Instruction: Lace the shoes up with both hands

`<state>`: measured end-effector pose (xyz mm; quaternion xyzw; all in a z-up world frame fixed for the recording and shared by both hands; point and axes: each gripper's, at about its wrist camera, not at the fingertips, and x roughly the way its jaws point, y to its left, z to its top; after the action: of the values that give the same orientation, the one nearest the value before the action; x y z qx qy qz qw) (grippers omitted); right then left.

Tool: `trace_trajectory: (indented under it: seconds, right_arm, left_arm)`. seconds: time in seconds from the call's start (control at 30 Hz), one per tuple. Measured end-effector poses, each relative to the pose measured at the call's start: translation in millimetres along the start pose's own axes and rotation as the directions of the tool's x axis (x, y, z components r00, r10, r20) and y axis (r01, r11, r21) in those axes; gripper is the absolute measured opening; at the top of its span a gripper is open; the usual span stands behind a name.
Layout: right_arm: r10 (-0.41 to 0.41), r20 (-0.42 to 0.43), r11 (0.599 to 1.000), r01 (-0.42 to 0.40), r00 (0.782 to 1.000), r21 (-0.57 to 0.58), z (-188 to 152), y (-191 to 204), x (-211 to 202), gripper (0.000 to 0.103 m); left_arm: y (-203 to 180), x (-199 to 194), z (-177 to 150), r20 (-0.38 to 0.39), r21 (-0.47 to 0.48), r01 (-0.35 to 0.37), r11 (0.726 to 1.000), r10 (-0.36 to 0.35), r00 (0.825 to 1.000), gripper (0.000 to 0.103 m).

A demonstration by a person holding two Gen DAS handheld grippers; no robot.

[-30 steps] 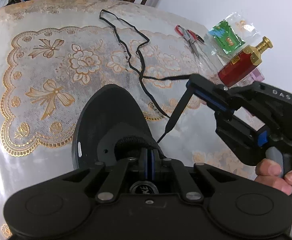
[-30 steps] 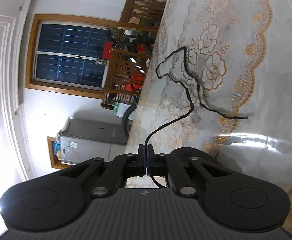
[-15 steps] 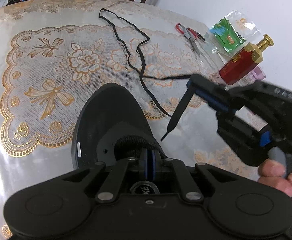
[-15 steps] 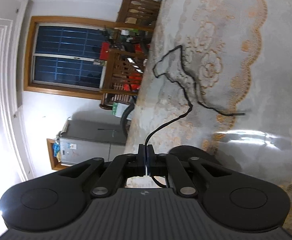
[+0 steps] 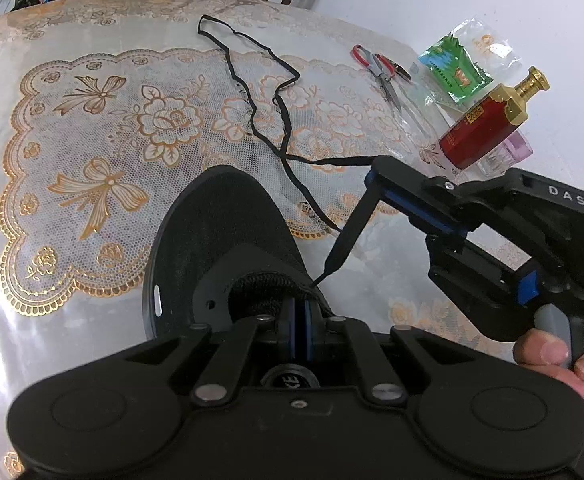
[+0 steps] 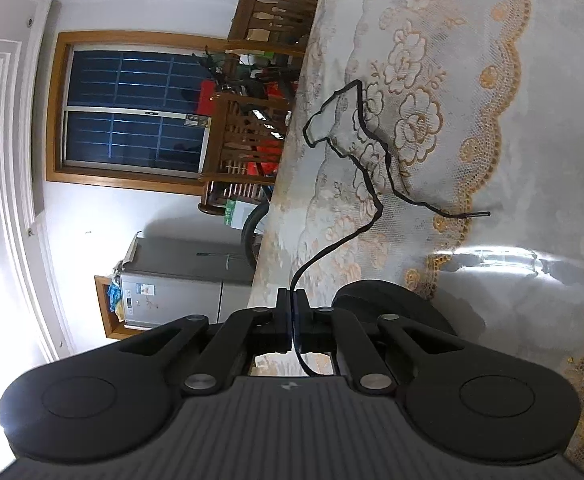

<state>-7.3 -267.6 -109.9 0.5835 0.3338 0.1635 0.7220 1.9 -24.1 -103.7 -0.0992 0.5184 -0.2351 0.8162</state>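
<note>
Shoe, black, is seen lying on a lace-patterned tablecloth, toe pointed away from the left wrist cam, its collar right at the near edge of view. Left gripper is held over the collar w/ its blue pads all but closed; the collar's knit edge appears pinched between them, though the contact pt is partly hidden by the gripper body.

Lace, black & thin, is spread in loose loops across the cloth beyond the shoe, then is carried right to the right gripper. That gripper is seen from the side, its jaws clamped tight on the lace near its end. A stiff black tip of lace is angled down & left from the jaws, its point touching or just beside the right rim of the collar; which one cannot be told. A hand is wrapped around the right gripper's grip at the right edge.

In the right wrist view the closed pads are seen w/ the lace pinched between them; the lace's other end is laid free on the cloth, far right.

Far right on the table: scissors w/ red handles, a green packet, a red bottle w/ gold cap. Chairs & a window are visible past the table.
</note>
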Motion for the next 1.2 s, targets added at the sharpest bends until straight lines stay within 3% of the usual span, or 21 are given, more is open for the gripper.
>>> trace_trajectory:
  seconds: [0.43,0.57,0.63,0.67,0.7,1.0,1.07,1.13,1.2]
  right_arm:
    - [0.003,0.000,0.999,-0.003,1.000,0.036,-2.1,-5.4,0.7,0.002]
    - [-0.047,-0.001,0.999,0.047,0.999,0.013,0.8,-10.1,2.7,0.007]
    - [-0.111,0.001,0.994,0.111,0.994,-0.010,3.7,-12.2,2.1,0.026]
    - [-0.142,0.007,0.990,0.142,0.990,-0.027,5.1,-11.6,1.1,0.056]
    - [-0.171,0.016,0.984,0.172,0.985,-0.046,6.5,-10.6,0.0,0.075]
    - [-0.285,-0.049,0.936,0.267,0.957,-0.229,10.2,8.1,2.5,0.076]
    - [-0.388,-0.033,0.883,0.361,0.921,-0.299,9.0,11.1,-0.1,0.076]
    - [-0.565,0.009,0.740,0.511,0.825,-0.437,5.5,15.2,1.2,0.076]
    - [-0.685,0.045,0.587,0.588,0.727,-0.556,1.5,14.3,4.2,0.073]
  left_arm:
    - [-0.3,0.1,-0.5,0.002,0.001,0.000,1.000,0.000,1.000,0.005]
    - [-0.8,0.3,-0.4,0.003,0.003,-0.002,1.000,0.002,1.000,0.005]
    - [-1.1,0.1,-0.5,0.003,0.003,-0.002,1.000,0.002,1.000,0.005]
    - [-1.1,0.0,-0.5,0.003,0.003,-0.002,1.000,0.002,1.000,0.005]
    - [-1.0,-0.1,-0.4,0.003,0.003,-0.002,1.000,0.002,1.000,0.005]
    - [-0.7,0.2,-1.6,0.007,0.001,0.000,1.000,0.000,1.000,0.005]
    - [-0.4,-0.2,-1.8,0.009,0.001,0.000,1.000,0.000,1.000,0.005]
    - [0.0,-0.2,-2.0,0.011,-0.001,0.002,1.000,-0.002,1.000,0.005]
    - [0.5,0.3,-2.1,0.012,-0.007,0.004,1.000,-0.004,1.000,0.005]
